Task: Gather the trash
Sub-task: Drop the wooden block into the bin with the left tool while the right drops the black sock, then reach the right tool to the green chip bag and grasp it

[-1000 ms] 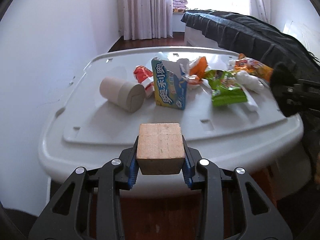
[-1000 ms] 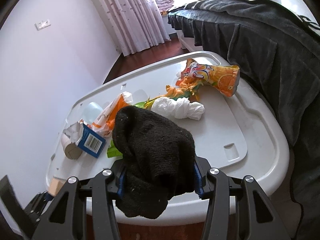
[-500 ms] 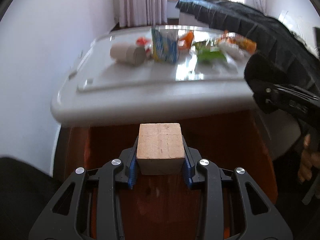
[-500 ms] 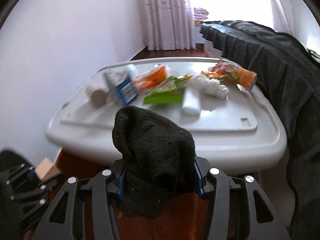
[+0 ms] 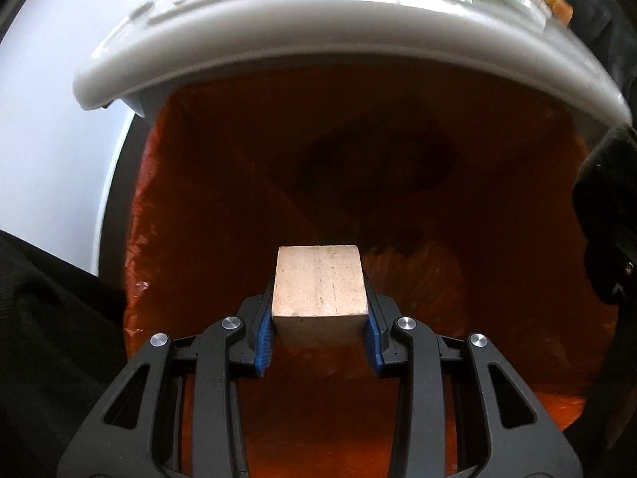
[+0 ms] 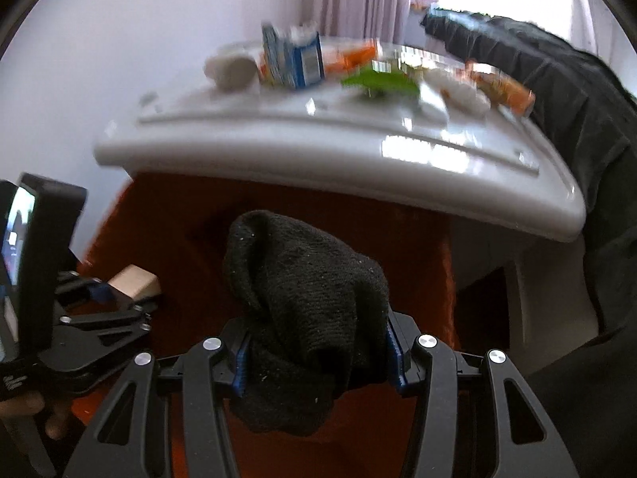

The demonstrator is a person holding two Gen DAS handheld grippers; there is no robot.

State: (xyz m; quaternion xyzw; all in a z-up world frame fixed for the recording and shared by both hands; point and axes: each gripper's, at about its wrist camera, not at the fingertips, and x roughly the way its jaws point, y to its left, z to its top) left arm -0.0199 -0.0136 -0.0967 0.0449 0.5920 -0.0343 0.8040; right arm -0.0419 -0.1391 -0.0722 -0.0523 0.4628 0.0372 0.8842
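In the left wrist view, the left gripper point(image 5: 318, 318) is clamped on a pale wooden block point(image 5: 319, 285), its blue pads pressed to both sides of it. The block hangs over the mouth of an orange bin point(image 5: 207, 183), below the near edge of the white lid point(image 5: 278, 36) that carries the trash.

In the right wrist view, along the lid's far edge, from the left: a toilet paper roll point(image 6: 233, 69) lies on its side, a blue carton point(image 6: 292, 57) stands just beside it, then an orange wrapper point(image 6: 350, 55), a green wrapper point(image 6: 378, 81), a white wad point(image 6: 462, 91) and an orange packet point(image 6: 503, 87) near the right corner, all blurred.

The right gripper point(image 6: 318, 356) is closed around a black sock point(image 6: 306, 290), which bulges above the fingers and droops below them, held over the orange bin in front of the lid's near edge.
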